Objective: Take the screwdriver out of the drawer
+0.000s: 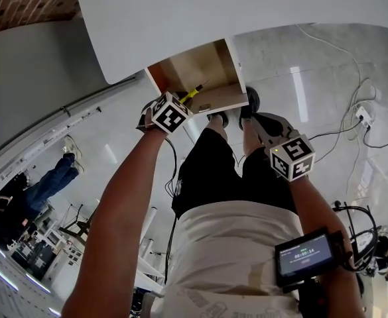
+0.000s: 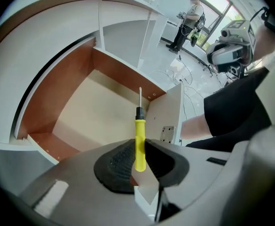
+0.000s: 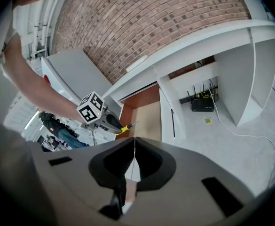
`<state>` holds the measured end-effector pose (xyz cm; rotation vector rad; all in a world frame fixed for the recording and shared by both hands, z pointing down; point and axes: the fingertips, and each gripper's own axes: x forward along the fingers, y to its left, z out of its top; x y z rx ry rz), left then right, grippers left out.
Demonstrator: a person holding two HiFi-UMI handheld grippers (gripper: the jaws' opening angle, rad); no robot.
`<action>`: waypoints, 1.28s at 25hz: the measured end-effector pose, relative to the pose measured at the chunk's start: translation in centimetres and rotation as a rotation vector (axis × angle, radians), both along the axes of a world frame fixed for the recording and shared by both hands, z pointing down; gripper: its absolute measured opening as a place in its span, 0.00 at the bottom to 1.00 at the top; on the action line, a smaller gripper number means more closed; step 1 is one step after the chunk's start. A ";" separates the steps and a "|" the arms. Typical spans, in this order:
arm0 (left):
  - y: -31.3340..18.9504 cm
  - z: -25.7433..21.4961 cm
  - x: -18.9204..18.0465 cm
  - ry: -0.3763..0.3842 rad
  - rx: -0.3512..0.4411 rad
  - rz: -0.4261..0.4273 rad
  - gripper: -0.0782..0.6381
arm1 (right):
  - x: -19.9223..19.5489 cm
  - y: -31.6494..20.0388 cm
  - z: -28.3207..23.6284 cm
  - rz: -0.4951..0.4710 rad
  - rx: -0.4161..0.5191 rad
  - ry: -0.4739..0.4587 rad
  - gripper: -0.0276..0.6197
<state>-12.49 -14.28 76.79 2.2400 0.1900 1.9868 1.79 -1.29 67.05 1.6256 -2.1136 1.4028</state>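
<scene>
Item: screwdriver (image 2: 140, 142), yellow handle, thin metal shaft, held over the open drawer (image 2: 76, 79) with the shaft pointing away from the holder

Risk: the grip takes only the butt end of the handle, so most of the tool sticks out unsupported. It could swivel or slide free and fall back into the drawer. The tip also sits near the drawer's right wall and may snag there if swung sideways

Left tongs (image 2: 138, 160): jaws closed tight on the handle, ribbed pads pressing both sides, touching nothing else

Right tongs (image 3: 134, 161): jaws together with nothing between them, held to the right of the drawer and nearer the person, well apart from the screwdriver
</scene>
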 end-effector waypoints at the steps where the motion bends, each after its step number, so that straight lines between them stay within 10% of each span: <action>1: 0.1 -0.3 0.0 0.004 -0.001 -0.010 0.20 | -0.1 -0.2 -0.3 -0.003 0.001 0.001 0.05; 32: 3.4 -13.9 1.2 0.277 -0.003 -0.417 0.20 | 0.1 -2.7 -8.4 -0.138 0.043 0.084 0.05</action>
